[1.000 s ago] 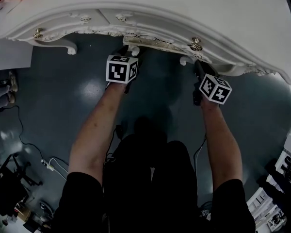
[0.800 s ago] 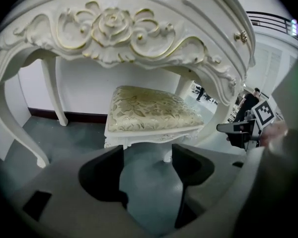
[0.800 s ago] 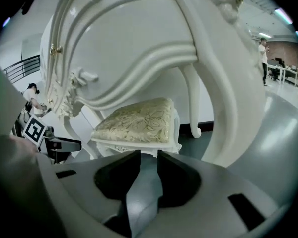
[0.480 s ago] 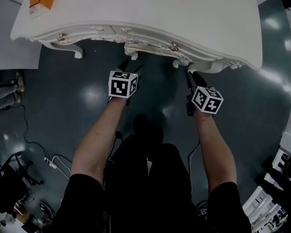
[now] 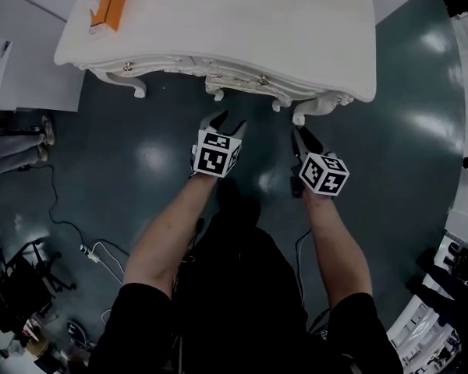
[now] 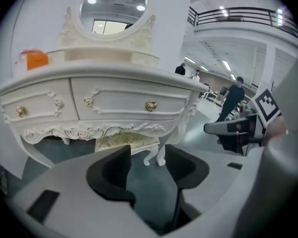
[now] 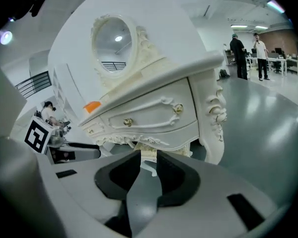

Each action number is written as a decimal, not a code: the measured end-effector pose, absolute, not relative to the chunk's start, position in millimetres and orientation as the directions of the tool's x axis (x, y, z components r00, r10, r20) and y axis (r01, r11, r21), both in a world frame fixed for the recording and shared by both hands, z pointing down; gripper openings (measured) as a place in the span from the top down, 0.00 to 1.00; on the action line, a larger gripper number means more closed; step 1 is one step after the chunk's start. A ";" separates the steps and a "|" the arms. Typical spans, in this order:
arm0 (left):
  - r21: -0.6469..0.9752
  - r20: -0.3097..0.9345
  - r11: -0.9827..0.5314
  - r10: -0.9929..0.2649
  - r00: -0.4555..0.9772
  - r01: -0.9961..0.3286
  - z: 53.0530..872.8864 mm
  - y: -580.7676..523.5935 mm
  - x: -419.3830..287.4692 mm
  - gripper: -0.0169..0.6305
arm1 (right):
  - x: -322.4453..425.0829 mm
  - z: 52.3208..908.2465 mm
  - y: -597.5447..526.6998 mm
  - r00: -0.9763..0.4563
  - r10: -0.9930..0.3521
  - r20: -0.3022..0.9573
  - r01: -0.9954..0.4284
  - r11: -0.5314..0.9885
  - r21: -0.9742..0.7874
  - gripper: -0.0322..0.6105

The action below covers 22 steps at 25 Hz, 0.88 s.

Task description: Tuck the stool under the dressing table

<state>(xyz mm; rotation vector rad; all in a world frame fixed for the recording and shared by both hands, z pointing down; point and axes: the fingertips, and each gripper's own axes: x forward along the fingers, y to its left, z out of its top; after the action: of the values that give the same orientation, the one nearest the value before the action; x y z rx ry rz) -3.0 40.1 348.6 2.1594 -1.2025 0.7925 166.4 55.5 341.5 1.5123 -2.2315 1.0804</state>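
Pulling away from dressing table (image 5: 218, 29), left hand-held gripper (image 5: 224, 121) narrowing empty, stool (image 6: 126, 142) tucked

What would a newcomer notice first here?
The ornate white dressing table fills the top of the head view, an orange box on its left corner and the stool tucked beneath. Before it the left gripper and right gripper hang empty, marker cubes on top; the left gripper's jaws have just been closing.
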 end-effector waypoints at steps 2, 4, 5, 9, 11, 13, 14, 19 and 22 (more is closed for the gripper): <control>0.161 0.708 -0.468 -0.559 0.432 -0.869 324.9 55.8 7.0 0.66 | 162.5 319.0 67.3 -0.455 -0.694 0.558 -0.872 0.218 -0.439 0.78; 0.169 0.697 -0.461 -0.569 0.437 -0.871 300.9 68.6 13.2 0.68 | 157.7 296.8 78.0 -0.472 -0.688 0.552 -0.866 0.245 -0.435 0.78; 0.179 0.689 -0.453 -0.577 0.440 -0.874 288.8 74.7 15.3 0.69 | 156.0 285.3 83.5 -0.479 -0.687 0.547 -0.863 0.254 -0.437 0.78; 0.211 0.655 -0.424 -0.608 0.449 -0.881 238.4 100.8 18.7 0.72 | 154.2 233.7 108.5 -0.506 -0.693 0.513 -0.844 0.275 -0.461 0.79; 0.205 0.646 -0.422 -0.620 0.446 -0.883 212.3 113.6 14.9 0.73 | 149.9 206.5 121.9 -0.526 -0.694 0.491 -0.829 0.289 -0.479 0.79; 0.190 0.636 -0.425 -0.633 0.441 -0.885 185.1 127.0 11.1 0.76 | 145.1 180.2 134.4 -0.549 -0.691 0.470 -0.813 0.314 -0.490 0.79; 0.183 0.629 -0.430 -0.640 0.441 -0.884 171.5 133.8 11.2 0.77 | 144.3 167.4 140.1 -0.558 -0.691 0.460 -0.808 0.326 -0.490 0.79; 0.142 0.600 -0.467 -0.661 0.451 -0.873 112.5 165.5 11.8 0.84 | 139.6 110.9 166.7 -0.589 -0.691 0.419 -0.785 0.365 -0.500 0.80; 0.128 0.573 -0.474 -0.682 0.455 -0.871 82.6 176.3 4.2 0.90 | 130.7 84.1 177.8 -0.610 -0.682 0.403 -0.773 0.402 -0.491 0.81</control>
<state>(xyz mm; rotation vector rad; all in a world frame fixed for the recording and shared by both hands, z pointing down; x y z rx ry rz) 4.2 176.3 82.6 2.3043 -1.3065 0.6369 130.7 177.8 84.1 1.3129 -2.5121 0.9946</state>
